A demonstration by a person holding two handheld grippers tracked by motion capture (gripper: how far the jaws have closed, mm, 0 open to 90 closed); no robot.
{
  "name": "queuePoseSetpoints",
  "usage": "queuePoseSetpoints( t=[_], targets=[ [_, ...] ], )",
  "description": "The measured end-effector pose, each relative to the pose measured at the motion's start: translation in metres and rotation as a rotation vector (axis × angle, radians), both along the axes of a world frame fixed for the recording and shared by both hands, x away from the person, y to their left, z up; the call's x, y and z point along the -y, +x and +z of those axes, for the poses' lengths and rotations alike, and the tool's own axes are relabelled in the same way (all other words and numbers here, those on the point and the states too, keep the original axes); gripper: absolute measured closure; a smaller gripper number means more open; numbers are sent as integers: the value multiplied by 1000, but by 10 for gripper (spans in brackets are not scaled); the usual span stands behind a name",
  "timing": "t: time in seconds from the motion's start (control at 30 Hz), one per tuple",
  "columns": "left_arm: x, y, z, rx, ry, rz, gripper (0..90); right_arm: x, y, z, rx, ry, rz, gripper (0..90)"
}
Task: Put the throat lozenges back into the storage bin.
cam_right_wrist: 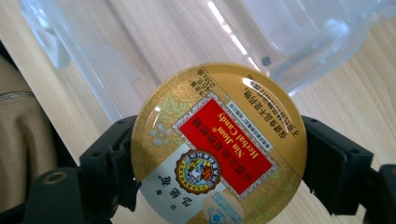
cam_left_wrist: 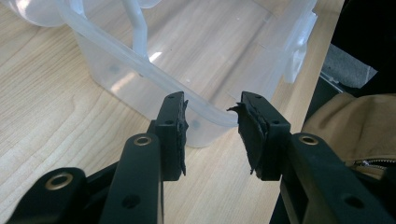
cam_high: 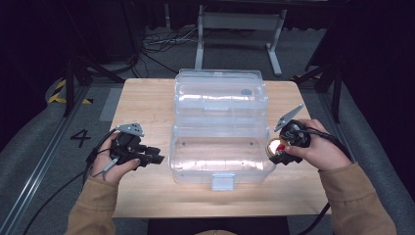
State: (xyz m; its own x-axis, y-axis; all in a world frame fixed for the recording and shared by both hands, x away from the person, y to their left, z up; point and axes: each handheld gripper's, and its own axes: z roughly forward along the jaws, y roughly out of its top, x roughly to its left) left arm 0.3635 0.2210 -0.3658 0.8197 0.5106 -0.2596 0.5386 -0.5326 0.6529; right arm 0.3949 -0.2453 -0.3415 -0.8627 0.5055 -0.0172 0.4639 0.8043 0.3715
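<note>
While the clear plastic box (cam_high: 220, 147) sits open in the middle of the wooden surface (cam_high: 147, 98), its lid (cam_high: 220, 90) folded back on the far side, the right tool (cam_high: 280, 149) is clamped on a round gold candy tin (cam_right_wrist: 218, 144), held just beside the box's right end wall and clear of the surface. Its red label reads "Herbal Candy". On the other side, the left tool (cam_high: 155, 157) rests near the box's left end, its jaws apart with nothing between them; their pads (cam_left_wrist: 180, 135) point at the near left corner of the box.
</note>
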Motion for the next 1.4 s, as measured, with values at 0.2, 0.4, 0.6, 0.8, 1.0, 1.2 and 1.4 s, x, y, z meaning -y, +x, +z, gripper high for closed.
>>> queuePoseSetpoints(
  t=[0.2, 0.4, 0.6, 0.8, 1.0, 1.2, 1.4],
  targets=[
    [0, 0, 0, 1, 1, 1, 622, -13, 1, 1, 1, -5, 46, 199],
    [-1, 0, 0, 1, -2, 1, 622, -24, 3, 0, -3, -11, 69, 199],
    [-1, 0, 0, 1, 0, 2, 621, -32, 6, -6, -11, -15, 95, 199],
    [-1, 0, 0, 1, 2, 1, 620, -40, 8, -12, -26, -28, 103, 199],
    [-1, 0, 0, 0, 1, 5, 620, -47, 10, -18, -47, -50, 101, 199],
    [-1, 0, 0, -1, 3, 3, 620, -52, 11, -25, -59, -67, 108, 199],
    [-1, 0, 0, -1, 4, 2, 619, -55, 13, -31, -73, -77, 102, 199]
  ],
)
